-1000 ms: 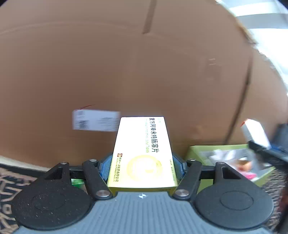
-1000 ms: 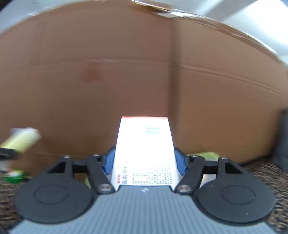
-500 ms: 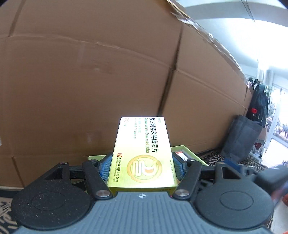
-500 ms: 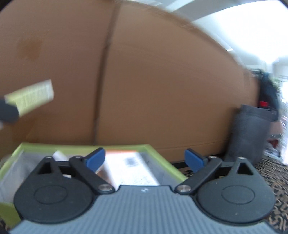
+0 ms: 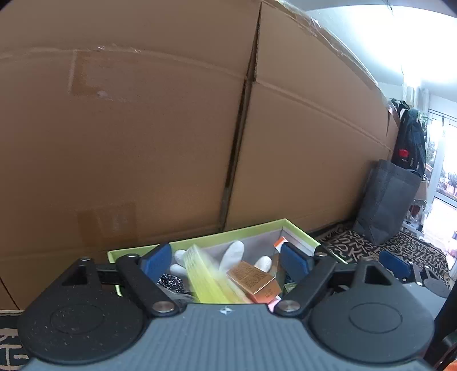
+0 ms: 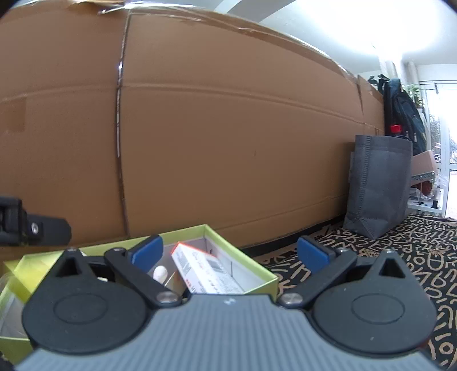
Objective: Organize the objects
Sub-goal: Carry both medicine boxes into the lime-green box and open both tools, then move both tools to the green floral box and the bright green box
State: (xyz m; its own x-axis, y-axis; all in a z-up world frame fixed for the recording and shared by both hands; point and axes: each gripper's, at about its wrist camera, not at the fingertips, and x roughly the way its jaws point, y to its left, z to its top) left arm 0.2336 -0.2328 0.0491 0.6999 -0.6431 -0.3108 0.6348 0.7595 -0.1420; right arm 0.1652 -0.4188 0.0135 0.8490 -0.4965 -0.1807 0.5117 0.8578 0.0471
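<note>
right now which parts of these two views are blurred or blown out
Left wrist view: the yellow box is motion-smeared between the opening jaws, and the window at right is blown out. Right wrist view: glare whitens the ceiling corner; the white medicine box stays sharp.

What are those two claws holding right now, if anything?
Nothing. The left gripper is opening, its yellow box dropping into the tray; the right gripper is open.
</note>
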